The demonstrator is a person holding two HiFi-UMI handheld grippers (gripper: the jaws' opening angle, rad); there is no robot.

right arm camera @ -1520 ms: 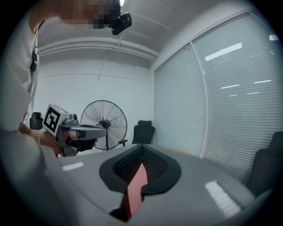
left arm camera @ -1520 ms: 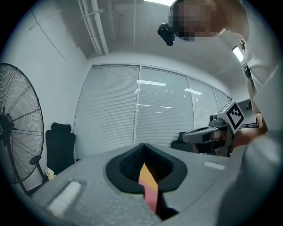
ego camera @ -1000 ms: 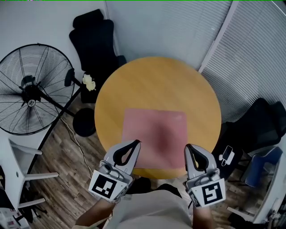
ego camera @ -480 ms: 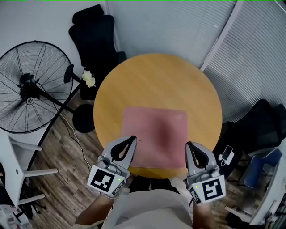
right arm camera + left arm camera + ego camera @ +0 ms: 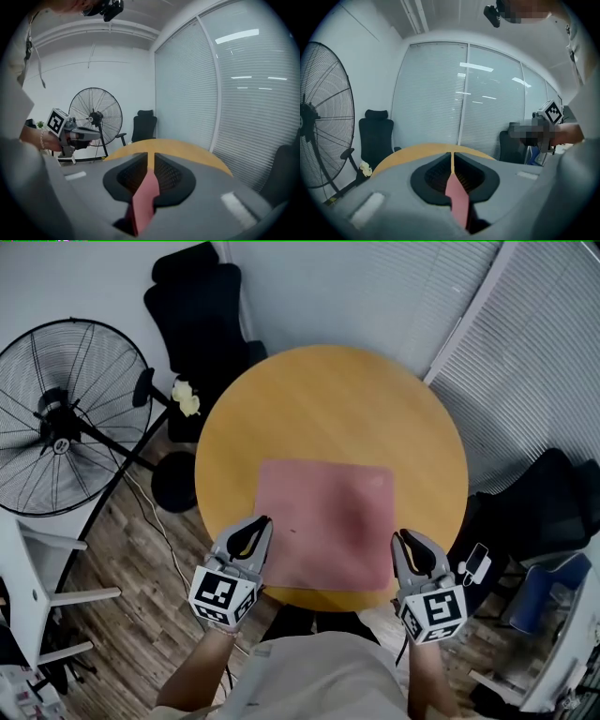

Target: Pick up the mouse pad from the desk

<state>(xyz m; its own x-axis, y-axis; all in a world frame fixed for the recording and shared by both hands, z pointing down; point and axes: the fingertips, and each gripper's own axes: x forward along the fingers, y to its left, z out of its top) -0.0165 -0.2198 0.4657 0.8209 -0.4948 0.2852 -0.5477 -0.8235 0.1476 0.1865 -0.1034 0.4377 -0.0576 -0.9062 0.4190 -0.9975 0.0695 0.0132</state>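
Note:
A pink mouse pad (image 5: 328,521) lies flat on the round wooden table (image 5: 328,409), toward its near edge. My left gripper (image 5: 264,520) is low at the pad's near-left edge. Its jaws are opening, only a thin slit apart, and nothing is pinched. My right gripper (image 5: 404,536) is beside the pad's near-right edge, its jaws opening a little wider and holding nothing. In the left gripper view the pad (image 5: 457,197) shows as a pink strip through the slit of that gripper (image 5: 452,157). The right gripper view shows the pad (image 5: 143,197) the same way between the right gripper's (image 5: 150,159) pads.
A big standing fan (image 5: 56,418) is on the floor at the left. A black office chair (image 5: 202,306) stands behind the table and another black chair (image 5: 544,502) at the right. Window blinds (image 5: 525,352) close off the back right. A cable (image 5: 159,531) runs over the wooden floor.
Both grippers have sunk and drawn back from over the pad's near corners to its near edge. Their jaws have parted slightly. The pad has not moved.

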